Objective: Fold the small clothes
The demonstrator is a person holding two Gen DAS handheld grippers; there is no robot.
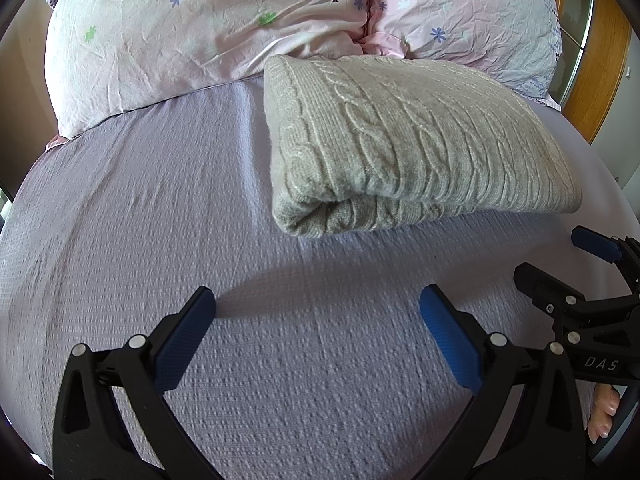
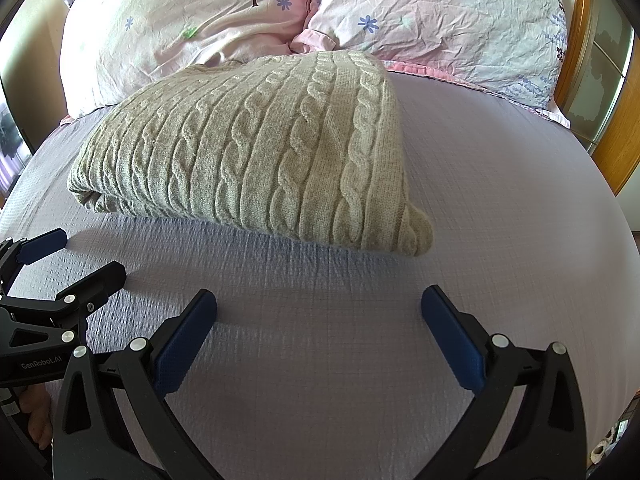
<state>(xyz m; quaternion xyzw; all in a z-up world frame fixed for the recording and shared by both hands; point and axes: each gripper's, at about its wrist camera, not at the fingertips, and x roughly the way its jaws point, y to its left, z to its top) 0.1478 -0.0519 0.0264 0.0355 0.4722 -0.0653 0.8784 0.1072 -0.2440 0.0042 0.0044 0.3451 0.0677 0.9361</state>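
Observation:
A beige cable-knit sweater [image 1: 404, 140] lies folded into a thick rectangle on the lilac bed sheet [image 1: 160, 208], close to the pillows. It also shows in the right wrist view [image 2: 260, 152]. My left gripper [image 1: 318, 300] is open and empty, low over the sheet, in front of the sweater's near edge. My right gripper [image 2: 319, 300] is open and empty, also in front of the sweater. Each gripper appears in the other's view: the right one [image 1: 560, 256] at the right edge, the left one [image 2: 86, 252] at the left edge.
Two pink floral pillows [image 1: 192, 36] [image 2: 440, 20] lie behind the sweater. A wooden headboard or door frame [image 1: 600, 72] stands at the far right. The sheet [image 2: 500, 200] stretches around the sweater on all sides.

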